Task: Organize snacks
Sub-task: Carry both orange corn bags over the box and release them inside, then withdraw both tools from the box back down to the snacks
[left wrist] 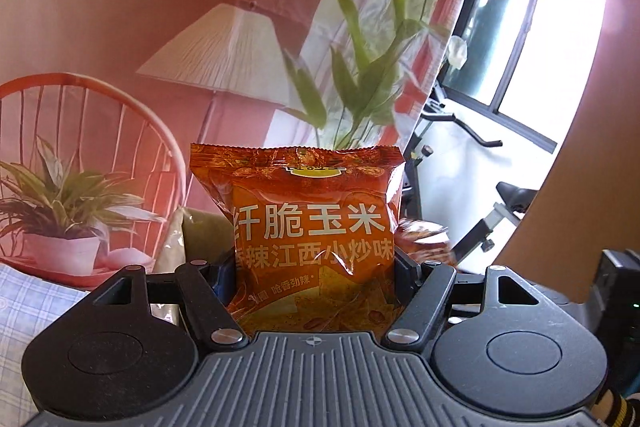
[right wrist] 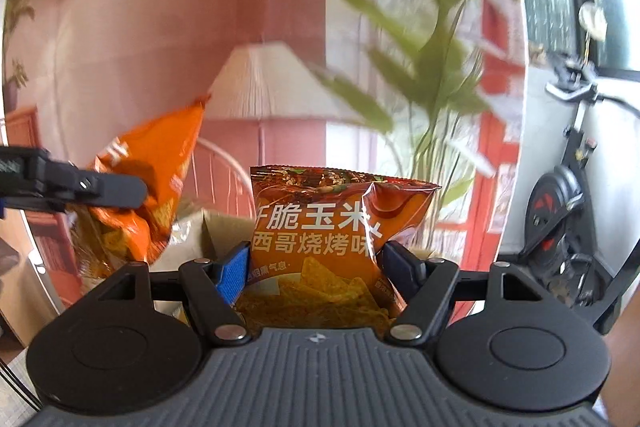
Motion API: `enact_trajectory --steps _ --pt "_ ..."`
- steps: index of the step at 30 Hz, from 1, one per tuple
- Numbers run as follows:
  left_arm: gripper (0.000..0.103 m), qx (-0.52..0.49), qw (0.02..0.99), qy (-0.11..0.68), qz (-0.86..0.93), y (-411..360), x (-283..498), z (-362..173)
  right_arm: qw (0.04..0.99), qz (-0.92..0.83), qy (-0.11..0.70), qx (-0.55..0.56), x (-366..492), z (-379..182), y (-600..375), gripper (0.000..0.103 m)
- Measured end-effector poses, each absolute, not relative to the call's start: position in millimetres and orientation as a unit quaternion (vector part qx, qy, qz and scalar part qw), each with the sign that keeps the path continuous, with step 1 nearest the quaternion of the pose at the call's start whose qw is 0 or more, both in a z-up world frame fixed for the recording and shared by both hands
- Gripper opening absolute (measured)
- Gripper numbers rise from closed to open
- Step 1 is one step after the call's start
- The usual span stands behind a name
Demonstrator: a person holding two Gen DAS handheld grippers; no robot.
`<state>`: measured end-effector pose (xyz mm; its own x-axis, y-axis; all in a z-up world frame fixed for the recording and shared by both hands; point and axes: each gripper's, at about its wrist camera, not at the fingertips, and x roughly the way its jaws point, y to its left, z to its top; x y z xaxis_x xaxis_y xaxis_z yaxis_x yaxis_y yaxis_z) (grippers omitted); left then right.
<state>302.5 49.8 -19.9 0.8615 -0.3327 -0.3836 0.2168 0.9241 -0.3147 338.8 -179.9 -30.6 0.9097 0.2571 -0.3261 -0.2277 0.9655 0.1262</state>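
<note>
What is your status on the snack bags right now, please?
Left gripper shut on spicy corn chip bag. Right gripper shut on barbecue corn chip bag. Both bags upright, lifted. Nothing in the way.

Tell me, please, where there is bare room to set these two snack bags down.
Little surface shows. The checked cloth, between the printed backdrop and the left hand-held gripper, looks bare. The cardboard box beyond the right hand-held gripper may have room, though its inside is mostly hidden. Between the left bag and the right bag it is crowded.
</note>
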Motion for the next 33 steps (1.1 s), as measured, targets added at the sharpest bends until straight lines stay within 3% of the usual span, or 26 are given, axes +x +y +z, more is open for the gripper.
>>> enact_trajectory --steps 5,16,22,33 --pt "0.074 -0.121 0.954 0.233 -0.142 50 314 -31 0.970 0.120 0.204 0.058 363 -52 -182 0.080" --pt "0.075 -0.060 0.953 0.268 -0.129 27 345 -51 0.971 0.110 0.198 0.081 338 -59 -200 0.080" --pt "0.090 -0.031 0.955 0.274 -0.107 19 358 -57 0.971 0.108 0.197 0.086 325 -60 -206 0.080" --pt "0.090 -0.056 0.960 0.254 -0.104 47 312 -31 0.969 0.115 0.190 0.113 288 -59 -202 0.080"
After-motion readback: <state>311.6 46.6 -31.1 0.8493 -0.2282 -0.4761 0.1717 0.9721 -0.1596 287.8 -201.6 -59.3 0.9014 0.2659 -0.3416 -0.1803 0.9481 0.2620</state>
